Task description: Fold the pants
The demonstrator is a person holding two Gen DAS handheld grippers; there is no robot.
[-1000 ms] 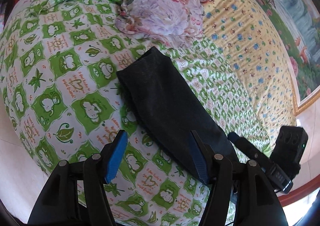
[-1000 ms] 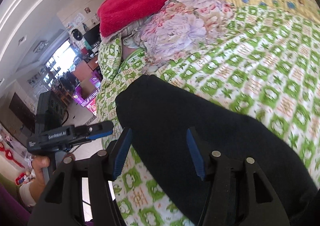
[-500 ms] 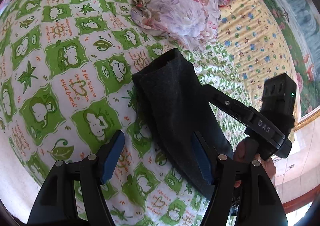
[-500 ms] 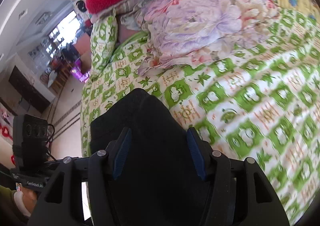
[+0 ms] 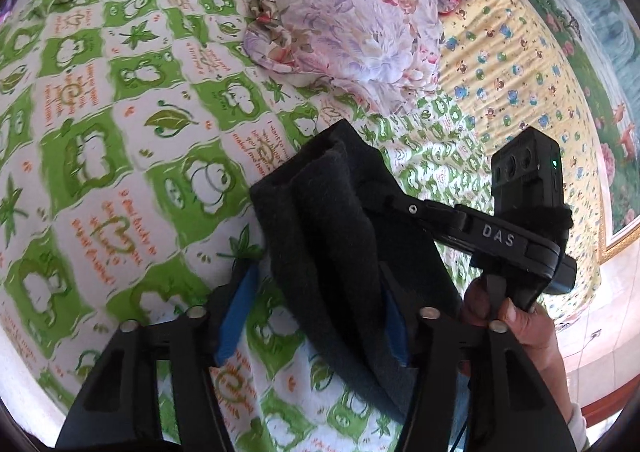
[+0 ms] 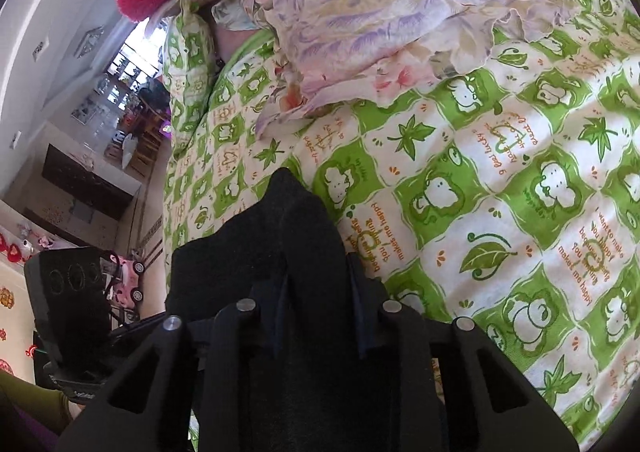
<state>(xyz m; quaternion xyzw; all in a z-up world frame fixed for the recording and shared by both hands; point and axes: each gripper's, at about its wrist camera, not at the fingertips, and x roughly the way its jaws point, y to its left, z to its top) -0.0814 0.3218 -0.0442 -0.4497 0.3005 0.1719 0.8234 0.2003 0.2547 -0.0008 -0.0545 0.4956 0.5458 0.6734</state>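
- Right gripper (image 6: 320,316) pinches the dark pants (image 5: 336,236), lifting a bunched fold off the green-checked bedsheet (image 5: 120,139).
- Left gripper (image 5: 312,316) straddles the cloth, fingers spread (not gripping).

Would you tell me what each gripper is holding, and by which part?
The right gripper is shut on the black pants at the raised end. The left gripper is open around them.

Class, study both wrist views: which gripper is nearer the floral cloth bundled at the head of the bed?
Neither clearly. The floral cloth lies well ahead of both. The right gripper is shut on the black pants; the left gripper straddles them, open.
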